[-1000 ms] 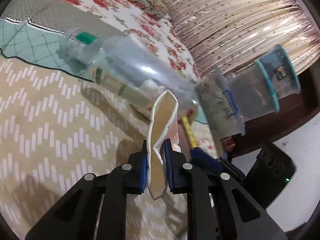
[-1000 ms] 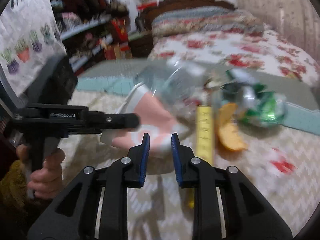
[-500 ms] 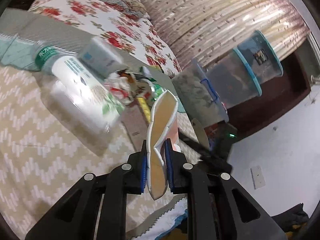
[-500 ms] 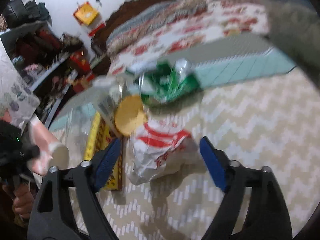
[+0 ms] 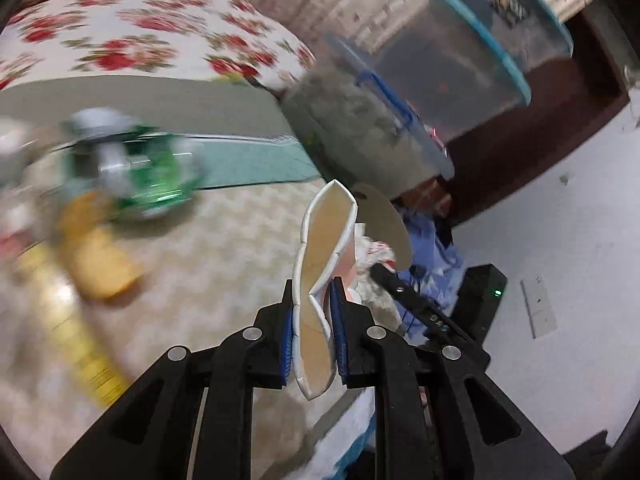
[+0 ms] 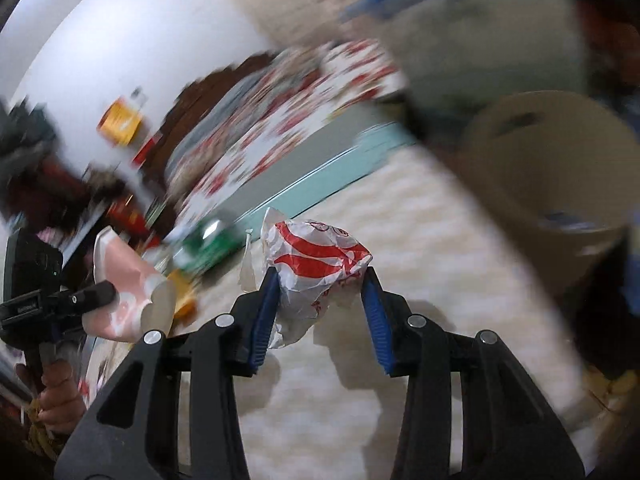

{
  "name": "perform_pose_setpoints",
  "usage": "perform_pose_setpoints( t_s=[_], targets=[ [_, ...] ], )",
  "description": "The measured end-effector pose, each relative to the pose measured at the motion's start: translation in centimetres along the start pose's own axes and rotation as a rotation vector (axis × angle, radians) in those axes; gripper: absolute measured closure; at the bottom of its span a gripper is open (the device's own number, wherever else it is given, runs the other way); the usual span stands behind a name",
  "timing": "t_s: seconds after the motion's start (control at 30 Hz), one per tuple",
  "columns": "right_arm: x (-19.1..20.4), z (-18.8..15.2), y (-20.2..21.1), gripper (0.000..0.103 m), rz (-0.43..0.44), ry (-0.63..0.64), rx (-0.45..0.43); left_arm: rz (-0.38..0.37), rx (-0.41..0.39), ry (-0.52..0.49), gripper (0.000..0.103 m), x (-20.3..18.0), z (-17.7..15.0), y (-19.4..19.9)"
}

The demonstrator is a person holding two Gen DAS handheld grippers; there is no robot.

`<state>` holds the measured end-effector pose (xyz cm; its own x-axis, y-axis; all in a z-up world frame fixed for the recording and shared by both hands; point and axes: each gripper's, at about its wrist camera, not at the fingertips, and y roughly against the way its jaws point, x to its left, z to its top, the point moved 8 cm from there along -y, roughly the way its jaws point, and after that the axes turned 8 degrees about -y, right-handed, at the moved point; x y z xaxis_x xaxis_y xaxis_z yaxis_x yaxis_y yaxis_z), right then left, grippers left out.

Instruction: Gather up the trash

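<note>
Wrapper (image 6: 316, 264), red-and-white, crumpled: half a second ago on bedspread (image 6: 400, 248) ahead of my wide right gripper (image 6: 320, 304); now between its closing jaws, pads at both sides, firm pinch uncertain. Cup (image 5: 320, 280), flattened: unchanged, clamped in my nearly shut left gripper (image 5: 312, 320). Bin (image 6: 560, 168) now close at right. Judgement: both loads near drop. Green can (image 5: 136, 168) stays on bed.

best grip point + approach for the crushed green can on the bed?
Judging from blurred frames: take the crushed green can across its flattened middle, coming from above. It lies low on the bedspread, with an orange piece tight against its near side, so a side approach looks crowded. Exact crease lines can't be made out.
</note>
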<state>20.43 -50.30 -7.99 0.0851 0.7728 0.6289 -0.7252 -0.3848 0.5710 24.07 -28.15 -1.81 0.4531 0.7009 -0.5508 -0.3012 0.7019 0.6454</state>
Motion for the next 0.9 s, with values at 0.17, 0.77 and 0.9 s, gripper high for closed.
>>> perform_pose_setpoints(
  t_s=[0.17, 0.77, 0.9],
  targets=[
    [-7.8, 4.5, 4.5, 0.059, -0.114, -0.112, -0.152, -0.015, 0.100, -0.109, 0.086, -5.9, 4.0, -9.6],
    [-14.0, 8.2, 8.1, 0.026, -0.154, -0.219, -0.307, 0.118, 0.118, -0.298, 0.055, -11.6, 5.3, -18.5],
    [-10.5, 7.2, 6.9, 0.029, -0.094, -0.166, -0.266, 0.139, 0.062, -0.312, 0.054, -9.9, 3.0, -12.6]
  ],
)
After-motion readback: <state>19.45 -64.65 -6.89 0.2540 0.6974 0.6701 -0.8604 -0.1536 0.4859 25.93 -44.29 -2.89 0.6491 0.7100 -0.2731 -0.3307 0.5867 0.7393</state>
